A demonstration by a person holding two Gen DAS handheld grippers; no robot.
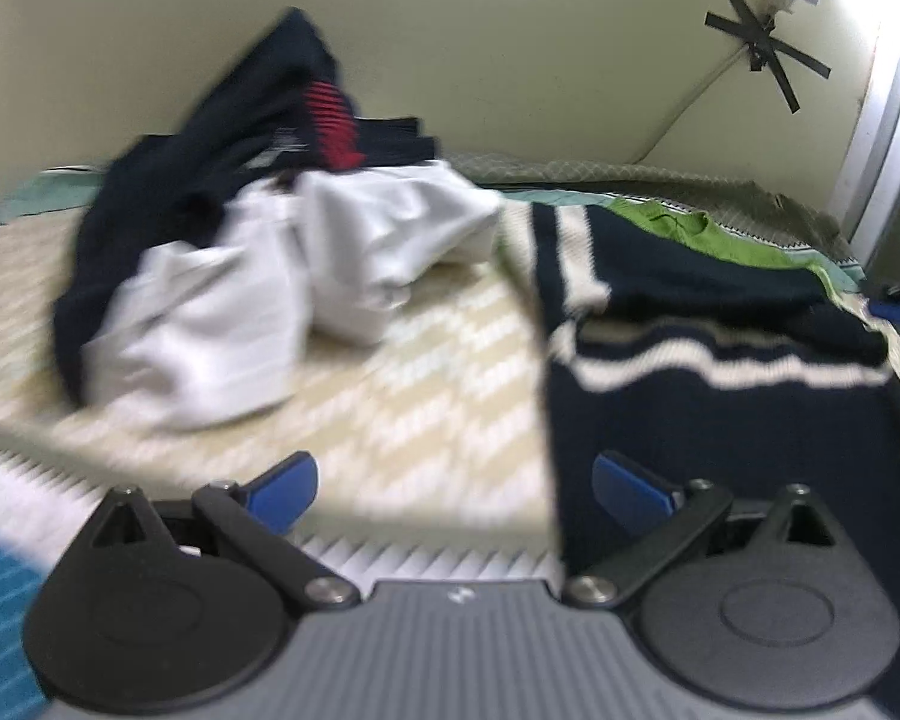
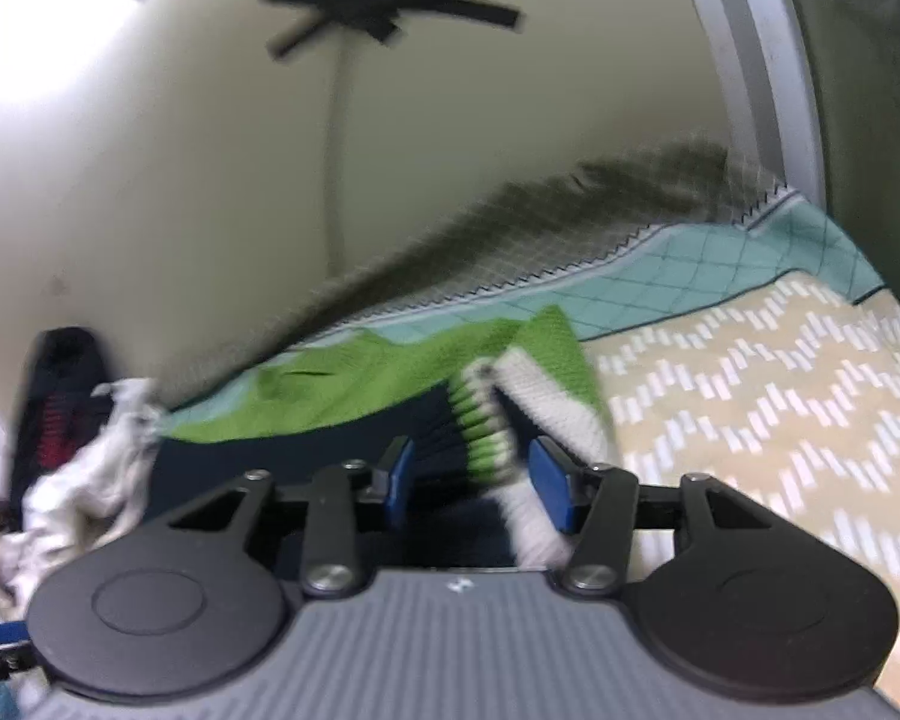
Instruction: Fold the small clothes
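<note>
A beige bedspread with a pale zigzag pattern [image 1: 426, 360] covers the bed and fills most of both views. Along its far edge runs a teal quilted blanket with a diamond stitch [image 2: 750, 252], and behind that rises a cream wall [image 1: 510, 60] bearing a cross of black tape strips [image 1: 762, 54].

On the right of the left wrist view lies a navy knitted sweater with cream stripes [image 1: 720, 324], spread over the bedspread, its near part reaching down beside the camera. At its far edge a bright green knitted panel [image 1: 714, 234] shows. On the left, towards the far side, sits a heap: a crumpled white garment [image 1: 306, 276] with a dark navy garment with a red print [image 1: 222, 168] piled behind and over it.

The left gripper [image 1: 456, 480] has its blue fingers spread wide with nothing between them, hovering over bare bedspread at the sweater's left edge.

The right gripper [image 2: 471, 480] stands part-way closed around the sweater's green-and-cream ribbed edge [image 2: 486, 420]. The cloth runs between the blue pads and lies against the right one, but blur leaves it unclear whether both pads press on it.
</note>
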